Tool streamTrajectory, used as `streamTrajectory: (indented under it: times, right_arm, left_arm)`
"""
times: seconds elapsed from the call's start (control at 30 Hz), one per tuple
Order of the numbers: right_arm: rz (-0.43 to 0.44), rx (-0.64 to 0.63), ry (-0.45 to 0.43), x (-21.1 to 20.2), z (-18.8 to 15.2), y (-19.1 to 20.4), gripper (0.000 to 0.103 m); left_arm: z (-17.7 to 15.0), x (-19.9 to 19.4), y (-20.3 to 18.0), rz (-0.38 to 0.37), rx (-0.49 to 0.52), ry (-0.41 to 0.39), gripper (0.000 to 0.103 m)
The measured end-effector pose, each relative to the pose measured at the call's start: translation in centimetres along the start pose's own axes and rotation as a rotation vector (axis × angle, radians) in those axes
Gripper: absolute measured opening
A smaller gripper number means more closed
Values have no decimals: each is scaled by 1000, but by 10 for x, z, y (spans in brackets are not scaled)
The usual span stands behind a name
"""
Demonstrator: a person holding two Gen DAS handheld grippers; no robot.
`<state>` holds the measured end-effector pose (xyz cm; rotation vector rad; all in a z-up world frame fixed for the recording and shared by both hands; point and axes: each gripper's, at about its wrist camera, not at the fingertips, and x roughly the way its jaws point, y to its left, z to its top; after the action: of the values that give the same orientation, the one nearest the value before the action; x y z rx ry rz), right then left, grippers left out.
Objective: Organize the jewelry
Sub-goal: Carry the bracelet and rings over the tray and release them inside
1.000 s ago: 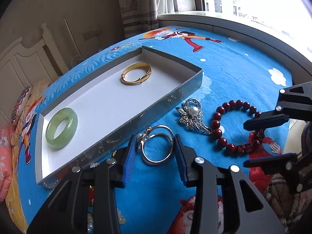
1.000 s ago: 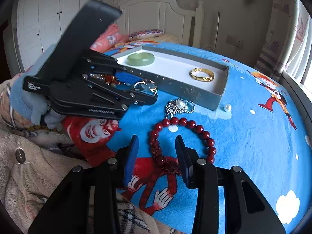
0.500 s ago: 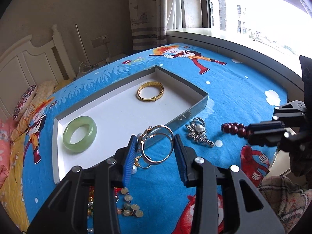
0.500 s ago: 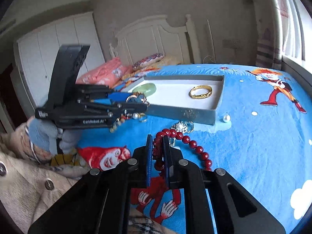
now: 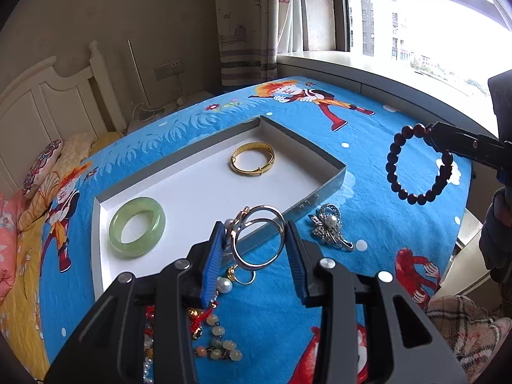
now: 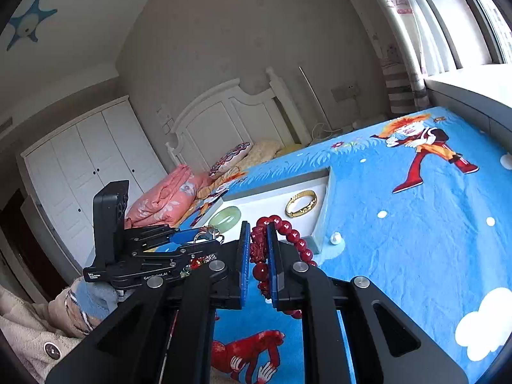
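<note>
My left gripper [image 5: 254, 240] is shut on a silver double-hoop bangle [image 5: 275, 220] with a small charm, held above the near wall of the grey tray [image 5: 315, 196]. On the tray's white floor lie a green jade bangle [image 5: 137, 227] and a gold bangle [image 5: 252, 163]. My right gripper [image 6: 256, 228] is shut on a red bead bracelet [image 6: 289, 228], which hangs in the air off to the right [image 5: 389, 169]. From the right wrist view the tray [image 6: 281, 181] lies just beyond the fingertips, and the left gripper [image 6: 204, 235] is at the left.
A silver brooch with a pearl [image 5: 329, 225] lies on the blue cartoon bedspread by the tray's corner. A gold ring [image 5: 241, 276], a loose pearl [image 6: 335, 238] and bead strings [image 5: 217, 348] lie on the bed. Headboard and pillows are behind; the window sill is to the right.
My right gripper closed on the red bracelet, lifted it off the bedspread and rolled. My left gripper rose with the silver bangle, off the bed to above the tray's near wall.
</note>
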<state>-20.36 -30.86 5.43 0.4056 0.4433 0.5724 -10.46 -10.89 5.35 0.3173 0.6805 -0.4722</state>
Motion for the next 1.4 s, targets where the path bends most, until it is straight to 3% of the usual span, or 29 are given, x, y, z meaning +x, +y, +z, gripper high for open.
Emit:
streamTrajectory:
  times: [0.3, 0.63, 1.1, 1.23, 1.27, 1.4]
  right_arm:
    - [-3, -70, 3, 29, 34, 9, 11]
    - [-49, -161, 88, 104, 62, 14, 11]
    - [-176, -304, 188, 165, 46, 20, 11]
    - [-166, -335, 225, 176, 36, 30, 11]
    - [-163, -337, 242, 180, 34, 32, 12]
    - [-143, -312, 274, 192, 28, 34, 19]
  left_arm:
    - [18, 7, 16, 38, -6, 11, 38]
    - [49, 41, 50, 104, -41, 67, 38]
    - [69, 111, 88, 140, -126, 195, 38]
    - [67, 120, 95, 151, -145, 223, 38]
    - [66, 120, 98, 155, -154, 224, 40]
    - [62, 110, 114, 180, -181, 203, 66]
